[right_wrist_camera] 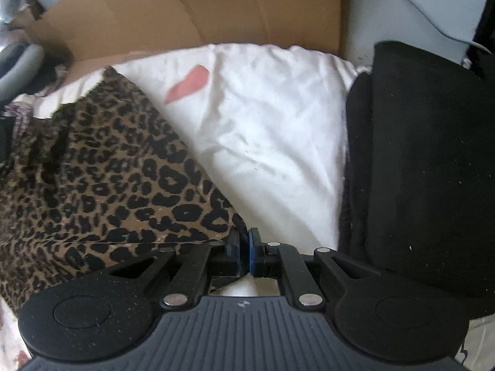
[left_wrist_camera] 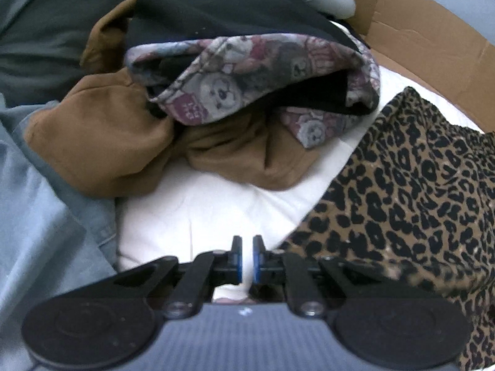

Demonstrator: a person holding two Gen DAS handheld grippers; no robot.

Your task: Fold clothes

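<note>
Far left in the left wrist view: a pale blue denim garment (left_wrist_camera: 46,216), slack and creased. Just right of it, a brown garment (left_wrist_camera: 102,148) in a loose heap, and on its far side a bear-print garment (left_wrist_camera: 247,71) crumpled, with a dark garment (left_wrist_camera: 216,6) bunched behind. None of these squared up or flat. All on white bedding (left_wrist_camera: 201,210), with a cardboard sheet (right_wrist_camera: 185,9) standing along the far edge.

Near the middle, the left tongs (left_wrist_camera: 247,247) over bare bedding: almost closed, a thin slit between the blue pads, nothing caught in it.

Right of that, a leopard-print garment (left_wrist_camera: 402,201) spread wide but rumpled, one corner pointing toward the near side. At that corner, the right tongs (right_wrist_camera: 245,241), pads pressed together. Whether cloth is pinched between them: impossible to tell, since the corner reaches the tips and no further.

Far right in the right wrist view: a black stack (right_wrist_camera: 427,154) with straight edges and layered sides, seemingly folded already.

By this reading, partway along: one neat pile at the right, several garments at the left and middle left to fold, the leopard-print one likeliest the piece in hand.
</note>
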